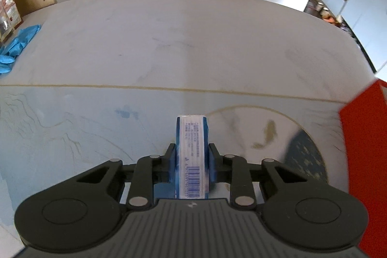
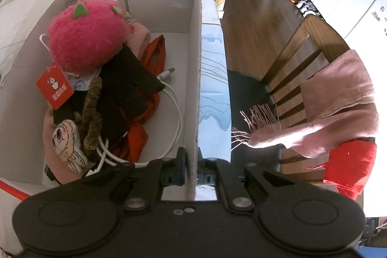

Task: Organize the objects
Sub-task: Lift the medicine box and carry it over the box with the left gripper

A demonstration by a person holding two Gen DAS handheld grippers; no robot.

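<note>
A: What is gripped by the left hand-held gripper (image 1: 192, 156)?
B: A small blue-and-white box (image 1: 192, 151), clamped above the table (image 1: 145, 45)

A: And the right hand-held gripper (image 2: 192, 161)?
B: The cardboard box (image 2: 197, 64) wall is pinched by it

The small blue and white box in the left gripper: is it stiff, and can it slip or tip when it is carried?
The small blue box probably is stiff: its edges stay straight while the left gripper is closed on its narrow sides. It looks like light cardboard, so hard squeezing might dent it. It sticks out well past the pads, so it could swing or slip if moved quickly.
</note>
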